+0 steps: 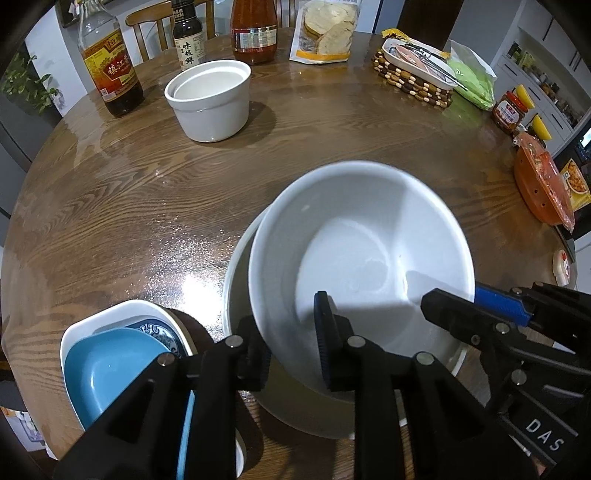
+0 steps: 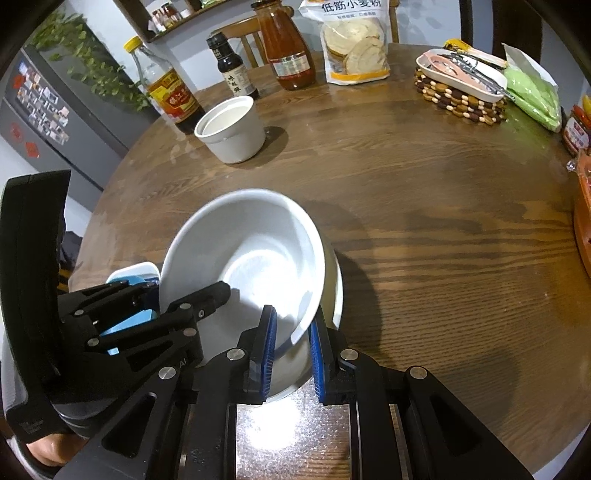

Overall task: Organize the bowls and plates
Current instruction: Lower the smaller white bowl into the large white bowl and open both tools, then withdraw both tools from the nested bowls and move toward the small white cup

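A large white bowl [image 1: 365, 254] is held tilted over a wider white bowl [image 1: 236, 273] on the round wooden table. My left gripper [image 1: 291, 343] is shut on the white bowl's near-left rim, one finger inside and one outside. My right gripper [image 2: 291, 347] is shut on the same bowl's [image 2: 255, 254] right rim; it also shows in the left wrist view [image 1: 476, 306]. A blue dish [image 1: 110, 365] lies in a white square dish [image 1: 122, 314] with a blue-patterned plate at the near left. A white ceramic pot [image 1: 210, 99] stands at the far left.
Sauce bottles [image 1: 110, 62] and a bag of crackers [image 1: 325, 29] line the far edge. A beaded trivet with a white tray [image 1: 417, 74] and a green bag [image 1: 476, 81] sit at the far right. An orange lidded container [image 1: 543, 184] is at the right edge.
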Demonstrator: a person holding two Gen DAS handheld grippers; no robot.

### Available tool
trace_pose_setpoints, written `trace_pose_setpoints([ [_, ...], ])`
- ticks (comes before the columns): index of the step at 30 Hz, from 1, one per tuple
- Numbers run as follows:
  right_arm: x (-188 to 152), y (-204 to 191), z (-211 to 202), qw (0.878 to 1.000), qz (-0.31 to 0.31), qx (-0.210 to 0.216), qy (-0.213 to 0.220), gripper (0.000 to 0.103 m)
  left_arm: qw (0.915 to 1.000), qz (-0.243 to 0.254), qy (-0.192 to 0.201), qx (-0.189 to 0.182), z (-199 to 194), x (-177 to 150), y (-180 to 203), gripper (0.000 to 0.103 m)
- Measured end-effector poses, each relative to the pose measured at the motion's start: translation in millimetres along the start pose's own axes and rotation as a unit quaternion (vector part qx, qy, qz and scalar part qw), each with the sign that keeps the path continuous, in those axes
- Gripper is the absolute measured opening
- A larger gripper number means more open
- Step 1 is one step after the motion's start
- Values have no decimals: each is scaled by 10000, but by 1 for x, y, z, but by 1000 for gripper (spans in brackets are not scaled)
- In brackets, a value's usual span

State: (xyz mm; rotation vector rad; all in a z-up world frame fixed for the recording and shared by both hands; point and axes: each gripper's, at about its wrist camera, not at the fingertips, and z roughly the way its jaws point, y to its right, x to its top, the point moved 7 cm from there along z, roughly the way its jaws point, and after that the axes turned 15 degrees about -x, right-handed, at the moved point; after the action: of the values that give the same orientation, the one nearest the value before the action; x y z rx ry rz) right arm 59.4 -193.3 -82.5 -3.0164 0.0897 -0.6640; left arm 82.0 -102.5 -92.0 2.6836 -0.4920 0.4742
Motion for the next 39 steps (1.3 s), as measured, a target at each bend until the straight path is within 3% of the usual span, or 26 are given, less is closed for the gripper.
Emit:
trace_pose_setpoints([
  [6, 1, 1, -2, 9999, 29, -94, 43, 18, 9999, 105, 18, 43, 0, 2, 1, 22],
  [17, 2, 3, -7, 9997, 113, -184, 126, 19, 9996, 265, 115, 30, -7, 4, 6, 34],
  [20, 3, 3, -9, 9996, 117, -204, 139, 21, 9991, 326, 252, 75, -14, 5, 7, 46],
  [26, 7, 7, -18, 9991, 176, -271, 273, 35, 9984, 340, 457, 74, -30, 11, 7, 50],
  [29, 7, 12, -24, 9987, 278, -280, 337, 43, 9980, 339, 529, 87, -36, 13, 7, 58],
  [36, 4, 24, -30, 9976, 494, -312, 379, 45, 9970, 380, 648, 161, -46, 13, 12, 76],
  [38, 3, 27, -32, 9970, 554, -347, 412, 53, 9968, 364, 682, 185, -49, 13, 11, 81],
  [39, 3, 27, -34, 9967, 577, -373, 435, 61, 9967, 342, 701, 208, -51, 12, 10, 83],
])
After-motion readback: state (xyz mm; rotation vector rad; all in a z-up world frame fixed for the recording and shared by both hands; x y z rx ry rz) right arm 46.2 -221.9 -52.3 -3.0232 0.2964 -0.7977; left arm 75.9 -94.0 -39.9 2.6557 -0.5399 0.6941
